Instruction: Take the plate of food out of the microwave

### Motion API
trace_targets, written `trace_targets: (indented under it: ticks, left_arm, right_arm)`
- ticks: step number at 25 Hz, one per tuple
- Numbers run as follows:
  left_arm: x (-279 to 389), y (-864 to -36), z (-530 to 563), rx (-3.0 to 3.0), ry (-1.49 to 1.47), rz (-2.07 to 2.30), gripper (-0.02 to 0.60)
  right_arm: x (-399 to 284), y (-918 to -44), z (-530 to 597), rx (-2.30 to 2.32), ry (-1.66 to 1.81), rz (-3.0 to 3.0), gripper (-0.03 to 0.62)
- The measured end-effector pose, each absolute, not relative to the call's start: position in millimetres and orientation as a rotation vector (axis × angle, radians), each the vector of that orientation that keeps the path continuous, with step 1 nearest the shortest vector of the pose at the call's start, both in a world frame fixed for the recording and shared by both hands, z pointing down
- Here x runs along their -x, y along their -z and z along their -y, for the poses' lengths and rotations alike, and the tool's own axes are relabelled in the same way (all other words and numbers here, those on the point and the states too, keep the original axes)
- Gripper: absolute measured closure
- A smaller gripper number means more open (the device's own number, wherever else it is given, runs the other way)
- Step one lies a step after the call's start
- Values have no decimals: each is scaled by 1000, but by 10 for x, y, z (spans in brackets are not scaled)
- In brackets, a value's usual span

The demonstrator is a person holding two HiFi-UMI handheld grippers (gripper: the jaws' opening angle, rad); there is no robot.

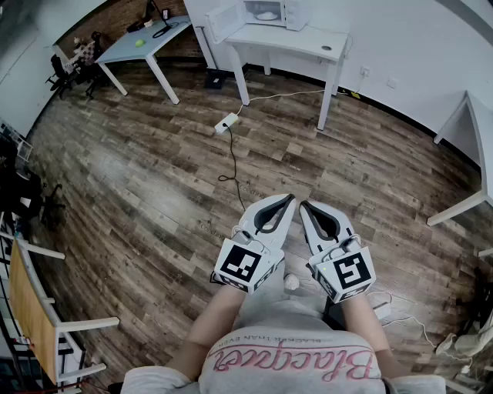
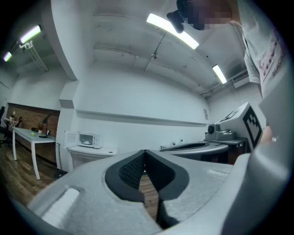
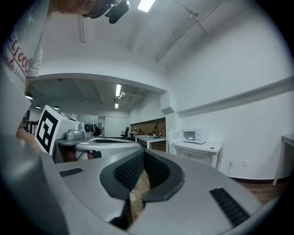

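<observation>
A white microwave (image 1: 266,14) stands far off on a white table (image 1: 308,42) by the back wall, its door (image 1: 223,21) swung open to the left. Inside it shows a pale plate (image 1: 266,15), with no detail at this distance. My left gripper (image 1: 290,198) and right gripper (image 1: 303,205) are held side by side low in front of the person, over the wooden floor and far from the table. Both are shut with nothing between the jaws. The microwave (image 2: 89,139) is small at the left in the left gripper view, and the microwave (image 3: 193,136) is right of centre in the right gripper view.
A power strip (image 1: 227,122) with a black cable lies on the floor between me and the table. A blue-grey desk (image 1: 146,42) and office chairs (image 1: 62,73) stand at the back left. Another white table (image 1: 474,146) is at the right and a wooden frame (image 1: 31,308) at the left.
</observation>
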State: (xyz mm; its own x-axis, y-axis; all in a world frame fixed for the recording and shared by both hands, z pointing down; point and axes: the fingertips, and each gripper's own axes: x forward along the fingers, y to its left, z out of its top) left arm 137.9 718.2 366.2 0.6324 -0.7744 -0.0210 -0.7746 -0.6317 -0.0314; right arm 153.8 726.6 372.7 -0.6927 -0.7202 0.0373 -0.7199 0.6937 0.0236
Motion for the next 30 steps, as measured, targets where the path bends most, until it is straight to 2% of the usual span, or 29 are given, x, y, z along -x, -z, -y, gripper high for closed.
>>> trace_targets:
  ticks: [15, 30]
  left_arm:
    - [-1132, -3573, -6898, 2749, -68, -1384, 575]
    - [-790, -3587, -5780, 2755, -63, -1404, 575]
  right_arm:
    - [-1396, -3690, -6964, -1245, -16, 2868, 583]
    - [-1051, -3670, -5882, -1227, -13, 2852, 583]
